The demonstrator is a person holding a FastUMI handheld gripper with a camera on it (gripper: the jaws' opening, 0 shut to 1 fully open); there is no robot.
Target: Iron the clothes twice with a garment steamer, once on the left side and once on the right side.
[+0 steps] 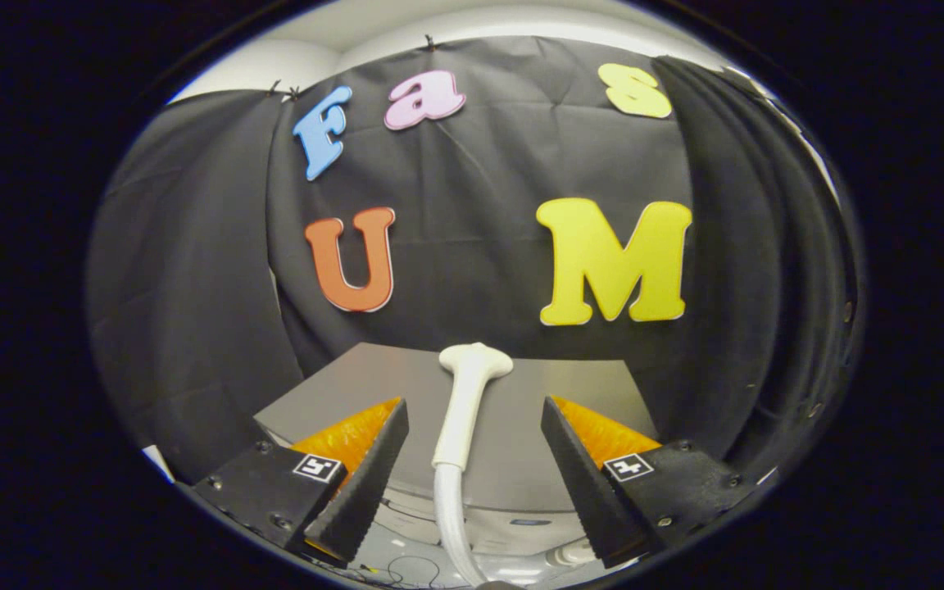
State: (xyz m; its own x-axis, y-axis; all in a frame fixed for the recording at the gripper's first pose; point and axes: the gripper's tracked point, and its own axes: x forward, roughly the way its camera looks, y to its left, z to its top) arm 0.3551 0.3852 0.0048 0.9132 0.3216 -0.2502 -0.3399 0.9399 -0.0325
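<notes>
One steamer [465,393] — upright, between the wide-open tool's [472,459] fingers, untouched; one grey bench [537,393] just beyond.

steamer hose [449,512] end cut off

Smooth glossy plastic steamer head [472,385]

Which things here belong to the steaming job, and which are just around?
For the job:
- steamer head on its handle, between the open fingers, not gripped
- white hose running down from it
- gripper, fingers apart either side of the handle

Just around:
- grey surface beyond the fingers
- cables below
</notes>
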